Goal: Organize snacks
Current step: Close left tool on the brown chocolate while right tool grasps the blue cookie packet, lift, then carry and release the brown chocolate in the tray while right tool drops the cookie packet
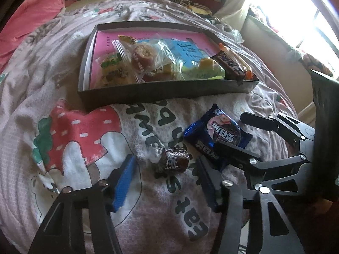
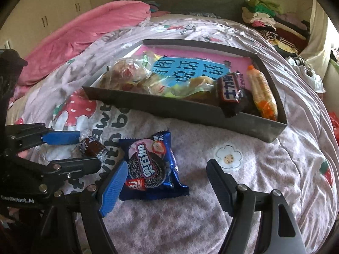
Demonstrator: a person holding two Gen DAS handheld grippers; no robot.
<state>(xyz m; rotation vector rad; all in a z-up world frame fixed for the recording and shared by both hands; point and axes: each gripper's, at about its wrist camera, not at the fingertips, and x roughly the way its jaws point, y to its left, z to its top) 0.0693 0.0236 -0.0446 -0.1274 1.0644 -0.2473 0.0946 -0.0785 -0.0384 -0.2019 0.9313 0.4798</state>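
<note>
A small brown wrapped candy (image 1: 173,160) lies on the bedspread between the fingers of my left gripper (image 1: 166,164), near their tips. There is a gap on each side of it, so the jaws stand open. A blue cookie pack (image 2: 152,165) lies just right of it, between the open fingers of my right gripper (image 2: 167,167). The blue pad (image 2: 112,186) sits at the pack's left edge and the black finger (image 2: 220,182) stands well clear. Beyond both lies a dark shallow box (image 1: 165,93) holding several wrapped snacks, a chocolate bar (image 2: 229,89) and a sausage stick (image 2: 262,91).
Everything rests on a soft, wrinkled strawberry-print bedspread (image 2: 264,169). A pink blanket (image 2: 84,31) is heaped at the back left. Piled clothes (image 2: 267,14) lie at the back right, and a bright window (image 1: 296,10) is beyond the bed's right side.
</note>
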